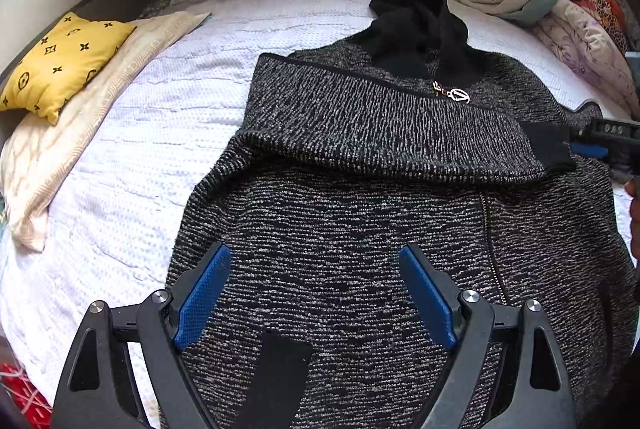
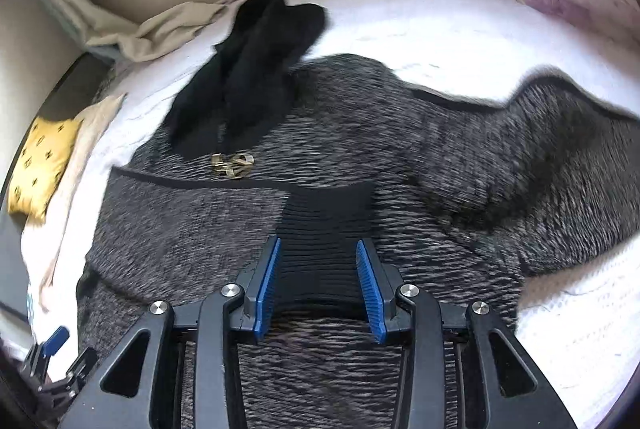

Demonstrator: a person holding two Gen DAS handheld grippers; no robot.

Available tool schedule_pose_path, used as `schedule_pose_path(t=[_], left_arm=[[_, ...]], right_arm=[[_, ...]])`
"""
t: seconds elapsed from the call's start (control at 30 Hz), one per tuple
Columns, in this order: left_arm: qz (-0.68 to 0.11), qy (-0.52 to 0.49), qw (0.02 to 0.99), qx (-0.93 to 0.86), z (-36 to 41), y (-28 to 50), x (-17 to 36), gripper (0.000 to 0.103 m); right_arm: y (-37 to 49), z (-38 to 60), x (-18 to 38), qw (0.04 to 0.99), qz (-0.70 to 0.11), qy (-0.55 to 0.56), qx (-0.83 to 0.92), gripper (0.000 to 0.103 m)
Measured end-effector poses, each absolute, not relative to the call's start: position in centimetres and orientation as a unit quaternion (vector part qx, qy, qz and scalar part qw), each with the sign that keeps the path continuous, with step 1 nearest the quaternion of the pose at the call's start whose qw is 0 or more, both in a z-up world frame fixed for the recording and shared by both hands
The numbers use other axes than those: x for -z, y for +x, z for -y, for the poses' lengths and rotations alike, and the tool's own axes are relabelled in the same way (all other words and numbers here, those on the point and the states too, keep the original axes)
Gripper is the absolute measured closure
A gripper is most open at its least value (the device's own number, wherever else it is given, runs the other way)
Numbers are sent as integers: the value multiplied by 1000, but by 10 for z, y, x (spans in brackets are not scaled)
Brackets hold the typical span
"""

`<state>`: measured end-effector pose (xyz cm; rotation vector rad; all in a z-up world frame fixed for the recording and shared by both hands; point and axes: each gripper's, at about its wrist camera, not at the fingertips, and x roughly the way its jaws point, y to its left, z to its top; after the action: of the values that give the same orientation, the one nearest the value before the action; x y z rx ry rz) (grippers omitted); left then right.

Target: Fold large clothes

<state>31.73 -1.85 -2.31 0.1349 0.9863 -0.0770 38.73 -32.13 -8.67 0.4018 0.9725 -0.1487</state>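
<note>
White bedspread point(image 1: 168, 117) carries the thick, floppy knit jacket point(image 1: 360, 229) spread flat, my left gripper point(image 1: 316, 293) wide open above its hem, my right gripper point(image 2: 318, 289) part-open, astride the ribbed cuff point(image 2: 324, 225), the firmest handhold, I judge.

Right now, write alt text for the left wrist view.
A black-and-grey knit zip jacket lies on a white bedspread, one sleeve folded across its chest, black hood at the top. The open left tongs hover above its lower body; a yellow patterned pillow sits far left.

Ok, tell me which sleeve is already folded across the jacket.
The sleeve lying across the chest, its black cuff between the right gripper; the other sleeve is spread outward.
</note>
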Motion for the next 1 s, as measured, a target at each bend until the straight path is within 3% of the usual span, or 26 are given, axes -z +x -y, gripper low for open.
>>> schedule_pose_path(t=[0.23,0.33,0.5,0.7,1.0], left_arm=[[-473,48,879,33,11,320,18,14],[-473,45,879,33,12,322,18,14],[-479,55,875,30,18,326,24,14],[-485,74,871,32,29,329,35,14],[-487,85,868,43,36,328,37,14]], right_arm=[[400,355,129,824,-473,309,43,63],[409,351,133,827,-470,308,17,61],[427,338,120,849,-475,229,22,97],[437,323,66,907,-389,158,18,98],[438,283,34,943,-325,56,35,99]])
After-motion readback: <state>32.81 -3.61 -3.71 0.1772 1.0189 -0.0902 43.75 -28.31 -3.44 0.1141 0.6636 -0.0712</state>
